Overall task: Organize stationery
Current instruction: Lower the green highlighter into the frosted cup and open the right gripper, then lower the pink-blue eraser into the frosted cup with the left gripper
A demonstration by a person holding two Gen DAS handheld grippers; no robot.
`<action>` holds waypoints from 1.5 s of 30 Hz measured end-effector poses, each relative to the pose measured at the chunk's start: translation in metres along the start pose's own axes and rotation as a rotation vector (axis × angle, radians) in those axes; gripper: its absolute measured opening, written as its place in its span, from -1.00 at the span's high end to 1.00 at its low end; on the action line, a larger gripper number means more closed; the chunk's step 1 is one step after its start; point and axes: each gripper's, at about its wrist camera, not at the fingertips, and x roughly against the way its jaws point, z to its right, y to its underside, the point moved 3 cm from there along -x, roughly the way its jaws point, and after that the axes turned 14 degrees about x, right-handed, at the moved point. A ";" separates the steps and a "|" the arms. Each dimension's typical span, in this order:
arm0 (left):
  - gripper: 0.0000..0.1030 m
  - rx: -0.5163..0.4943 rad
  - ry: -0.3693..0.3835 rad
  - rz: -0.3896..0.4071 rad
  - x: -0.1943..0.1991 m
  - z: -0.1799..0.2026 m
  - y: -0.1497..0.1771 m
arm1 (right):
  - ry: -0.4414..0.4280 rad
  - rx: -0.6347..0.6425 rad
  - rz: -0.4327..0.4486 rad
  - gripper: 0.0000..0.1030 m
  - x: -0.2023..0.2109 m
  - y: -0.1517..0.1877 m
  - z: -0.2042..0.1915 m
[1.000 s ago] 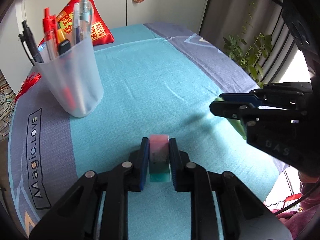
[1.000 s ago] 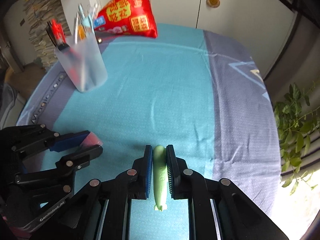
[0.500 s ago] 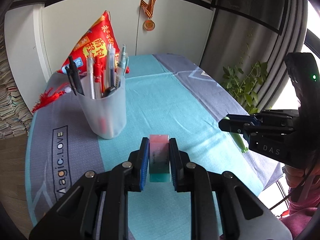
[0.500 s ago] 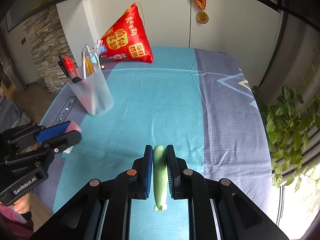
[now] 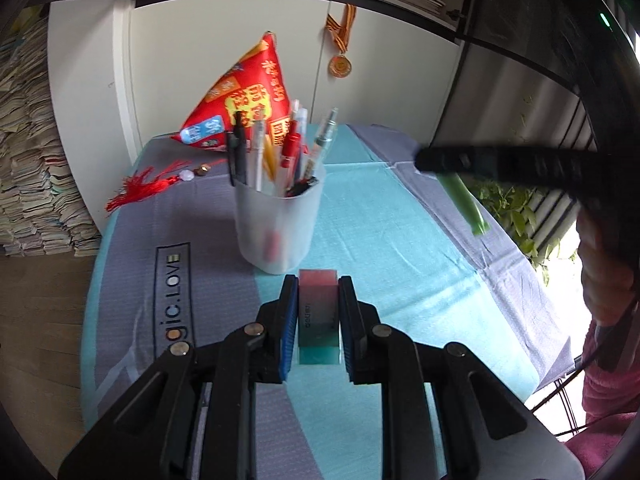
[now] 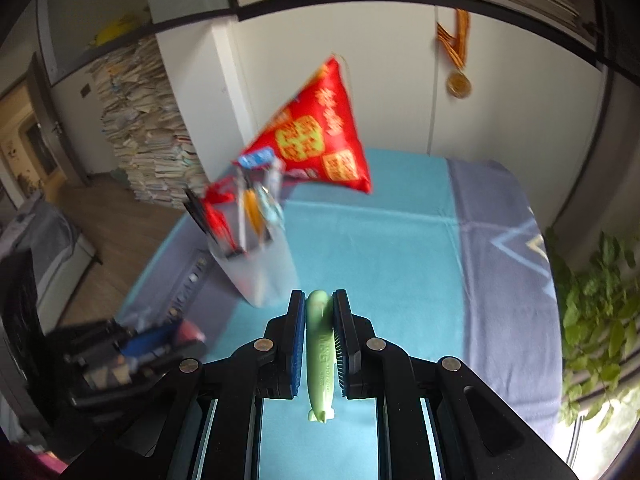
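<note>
My left gripper [image 5: 318, 292] is shut on a pink-to-teal eraser block [image 5: 319, 316], held above the cloth just in front of the frosted pen cup [image 5: 276, 220]. The cup holds several pens and stands on the table. My right gripper [image 6: 317, 304] is shut on a light green pen-like piece [image 6: 320, 354], lifted above the table, to the right of the cup [image 6: 260, 268]. In the left wrist view the right gripper [image 5: 424, 159] reaches in from the right with the green piece [image 5: 464, 200] hanging below it. The left gripper [image 6: 188, 338] shows blurred at the lower left of the right wrist view.
A red triangular cushion [image 5: 244, 108] and a red tassel [image 5: 140, 190] lie at the table's far side against white cabinet doors [image 5: 384, 64]. A medal [image 5: 340, 66] hangs there. A leafy plant [image 6: 600, 292] stands off the right edge. Paper stacks [image 5: 24, 184] rise at the left.
Both grippers have risen with their loads, and the views now look more level across the table. The pen cup sits nearer the centre of both views. The right gripper has climbed higher beside the left.
</note>
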 end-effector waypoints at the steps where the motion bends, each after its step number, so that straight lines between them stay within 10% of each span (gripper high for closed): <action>1: 0.65 0.006 -0.004 0.006 0.002 -0.003 0.000 | -0.009 0.010 0.013 0.72 -0.002 -0.011 -0.004; 14: 0.65 0.052 -0.036 0.028 0.014 -0.030 -0.002 | -0.057 0.041 0.055 0.72 -0.057 -0.099 -0.031; 30: 0.65 0.060 -0.027 0.006 0.005 -0.036 -0.004 | -0.064 -0.032 0.006 0.72 -0.083 -0.077 -0.024; 45: 0.65 0.013 -0.007 0.064 0.013 -0.012 -0.028 | 0.010 -0.044 0.119 0.72 -0.012 -0.048 -0.001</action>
